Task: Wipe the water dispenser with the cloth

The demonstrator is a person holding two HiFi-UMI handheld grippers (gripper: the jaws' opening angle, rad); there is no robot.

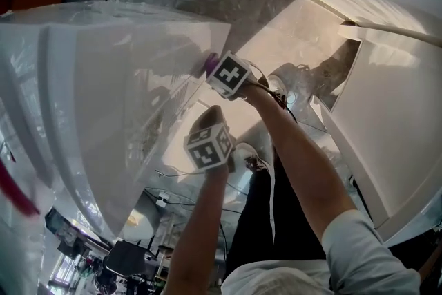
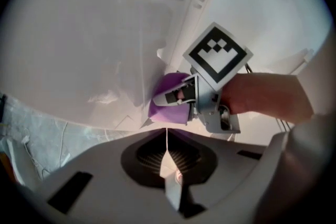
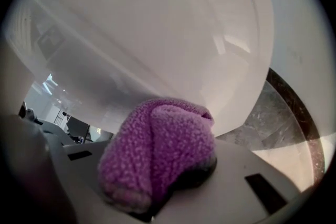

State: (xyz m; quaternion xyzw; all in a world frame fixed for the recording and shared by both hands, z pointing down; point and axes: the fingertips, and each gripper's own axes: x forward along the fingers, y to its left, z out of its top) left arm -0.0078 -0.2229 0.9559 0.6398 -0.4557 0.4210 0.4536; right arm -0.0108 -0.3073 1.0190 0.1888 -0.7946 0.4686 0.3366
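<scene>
The white water dispenser [image 1: 124,93] fills the left of the head view. My right gripper [image 1: 215,70] is shut on a folded purple fleece cloth [image 1: 209,65] and presses it against the dispenser's side panel. The right gripper view shows the cloth [image 3: 157,155] bunched between the jaws, covering the fingertips, with the dispenser's glossy white wall [image 3: 157,34] just beyond. My left gripper [image 1: 206,117] hangs just below the right one, shut and holding nothing. In its own view the left gripper [image 2: 167,136] points at the right gripper [image 2: 178,94], the cloth [image 2: 167,107] and the dispenser [image 2: 94,34].
A white cabinet panel [image 1: 394,128] stands close on the right, leaving a narrow gap of marble floor [image 1: 304,31]. The person's shoes [image 1: 290,83] and legs are below. Cables [image 1: 173,176] and a black device [image 1: 124,259] lie on the floor at the dispenser's base.
</scene>
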